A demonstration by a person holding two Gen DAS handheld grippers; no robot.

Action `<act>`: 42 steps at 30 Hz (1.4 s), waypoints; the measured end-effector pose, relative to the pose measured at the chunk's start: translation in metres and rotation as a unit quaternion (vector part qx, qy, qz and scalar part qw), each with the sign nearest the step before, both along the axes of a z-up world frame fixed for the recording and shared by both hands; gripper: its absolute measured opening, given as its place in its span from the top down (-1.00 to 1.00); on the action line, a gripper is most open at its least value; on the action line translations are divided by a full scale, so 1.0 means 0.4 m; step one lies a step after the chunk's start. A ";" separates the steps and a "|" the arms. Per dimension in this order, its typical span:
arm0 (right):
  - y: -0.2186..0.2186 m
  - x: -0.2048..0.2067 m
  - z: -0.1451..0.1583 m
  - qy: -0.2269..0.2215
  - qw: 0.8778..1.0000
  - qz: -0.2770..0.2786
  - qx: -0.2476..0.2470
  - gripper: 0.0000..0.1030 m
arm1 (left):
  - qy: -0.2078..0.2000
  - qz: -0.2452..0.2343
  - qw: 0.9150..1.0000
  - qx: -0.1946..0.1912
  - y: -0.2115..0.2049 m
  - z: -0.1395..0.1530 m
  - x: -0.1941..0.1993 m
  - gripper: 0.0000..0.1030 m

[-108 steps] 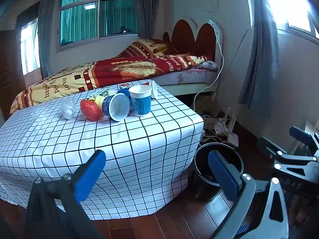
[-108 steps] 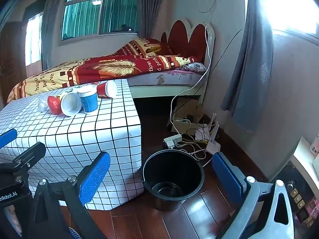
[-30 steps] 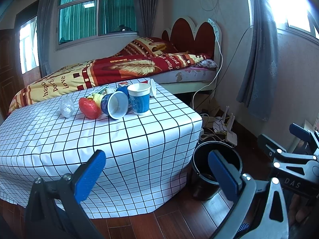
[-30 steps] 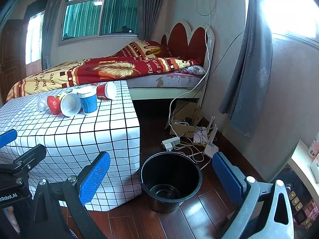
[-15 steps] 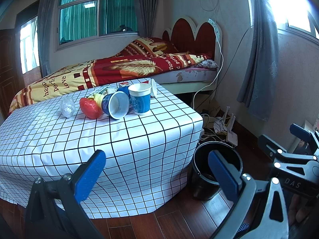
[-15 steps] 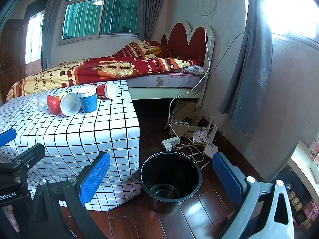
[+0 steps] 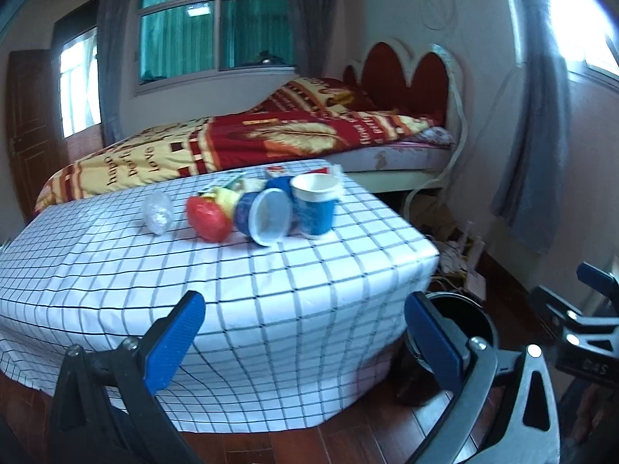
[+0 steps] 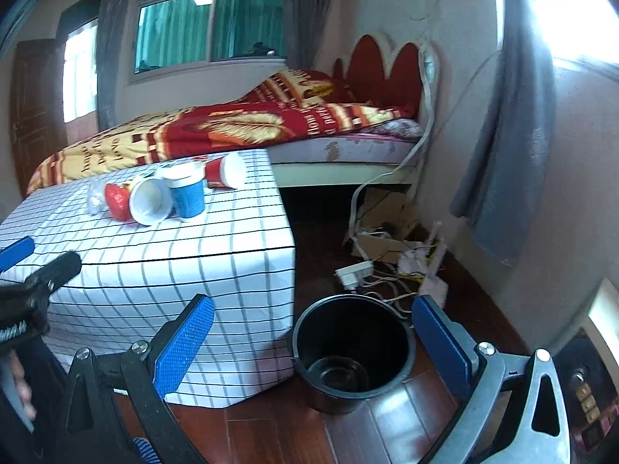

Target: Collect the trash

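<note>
1. Two grippers, left [image 7: 305,332] and right [image 8: 313,332], both spread wide, holding nothing.
2. Trash: cups [image 7: 313,205] clustered with a red wad [image 7: 205,216] and clear wrap [image 7: 156,214] at 12 o'clock on the table [image 7: 271,294]; bin [image 8: 350,348] on the floor at 5 o'clock of the table, apparently empty.
3. Risk: packed cups likely topple or roll when one is grabbed; the tipped cup [image 7: 265,220] may roll off.
4. Risk: thin paper may crush under a hard squeeze.
5. Room: near tabletop bare; cables [image 8: 383,270] crowd the floor behind the bin.
</note>
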State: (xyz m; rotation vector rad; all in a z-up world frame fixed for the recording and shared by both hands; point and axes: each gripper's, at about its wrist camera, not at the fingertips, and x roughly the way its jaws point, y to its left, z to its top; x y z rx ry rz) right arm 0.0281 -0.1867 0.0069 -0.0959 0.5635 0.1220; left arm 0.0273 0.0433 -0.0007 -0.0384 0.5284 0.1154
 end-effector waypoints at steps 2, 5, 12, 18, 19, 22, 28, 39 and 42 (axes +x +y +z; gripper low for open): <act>0.019 0.021 0.000 0.004 1.000 0.021 -0.001 -1.00 | 0.006 0.015 1.000 -0.001 0.036 -0.005 0.024 -1.00; 0.068 0.061 -0.001 0.008 0.998 0.059 -0.003 -1.00 | 0.014 0.039 0.999 -0.007 0.095 -0.014 0.052 -1.00; 0.172 0.169 0.007 0.001 0.994 0.110 0.013 -0.99 | 0.019 0.079 0.997 -0.019 0.224 -0.031 0.109 -0.99; 0.257 0.287 0.020 0.006 0.990 0.135 0.026 -0.63 | 0.022 0.080 0.996 -0.030 0.268 -0.046 0.179 -0.84; 0.266 0.301 0.025 0.005 0.990 0.137 0.030 -0.61 | 0.021 0.078 0.996 -0.030 0.268 -0.048 0.190 -0.81; 0.302 0.365 0.036 0.004 0.989 0.140 0.037 -0.54 | 0.021 0.072 0.997 -0.030 0.264 -0.051 0.229 -0.79; 0.361 0.495 0.024 0.024 0.988 0.142 0.047 -0.22 | 0.032 0.045 0.998 -0.039 0.248 -0.077 0.316 -0.63; 0.403 0.586 -0.053 0.088 0.982 0.165 0.035 0.47 | 0.070 0.021 0.994 -0.079 0.227 -0.142 0.440 -0.20; 0.396 0.577 -0.082 0.105 0.979 0.172 0.034 0.67 | 0.082 0.018 0.993 -0.089 0.234 -0.156 0.447 0.02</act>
